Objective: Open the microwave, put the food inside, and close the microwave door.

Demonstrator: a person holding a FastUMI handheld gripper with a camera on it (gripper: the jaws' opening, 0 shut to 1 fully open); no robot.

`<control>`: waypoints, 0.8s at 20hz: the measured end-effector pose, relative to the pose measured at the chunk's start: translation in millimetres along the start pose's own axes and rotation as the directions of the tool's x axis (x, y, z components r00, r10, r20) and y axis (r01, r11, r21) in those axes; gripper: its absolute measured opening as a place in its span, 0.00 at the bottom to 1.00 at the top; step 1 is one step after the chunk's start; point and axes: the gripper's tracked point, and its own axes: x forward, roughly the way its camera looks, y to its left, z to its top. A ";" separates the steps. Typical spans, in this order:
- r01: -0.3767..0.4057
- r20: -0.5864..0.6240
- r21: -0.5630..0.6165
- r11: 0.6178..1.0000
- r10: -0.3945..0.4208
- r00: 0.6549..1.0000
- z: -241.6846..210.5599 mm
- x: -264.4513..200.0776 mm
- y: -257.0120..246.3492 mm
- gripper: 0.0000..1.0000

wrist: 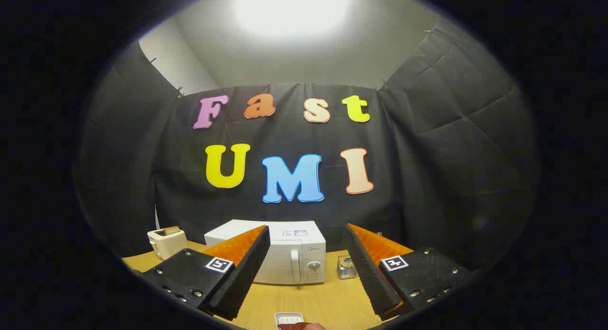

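A white microwave point(289, 256) stands on the wooden table point(327, 301) beyond my fingers, its door shut, with a vertical handle point(295, 266) and knobs on its right side. My gripper point(306, 237) is open and held well back from it, with nothing between the fingers. The left finger overlaps the microwave's left part. A small white tray with reddish food point(290, 320) lies on the table close below, between the fingers and nearer than the microwave.
A cream toaster point(166, 241) with bread in it sits left of the microwave. A small clear glass container point(346, 267) stands just right of the microwave. Black cloth walls close the booth behind and on both sides.
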 end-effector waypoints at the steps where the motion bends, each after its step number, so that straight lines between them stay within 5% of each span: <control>1: 0.001 0.010 -0.011 1.000 -0.001 1.000 1.8 1.5 -2.0 0.97; 16: -0.031 0.006 -0.061 0.998 0.032 0.999 -9.6 50.3 -3.4 0.97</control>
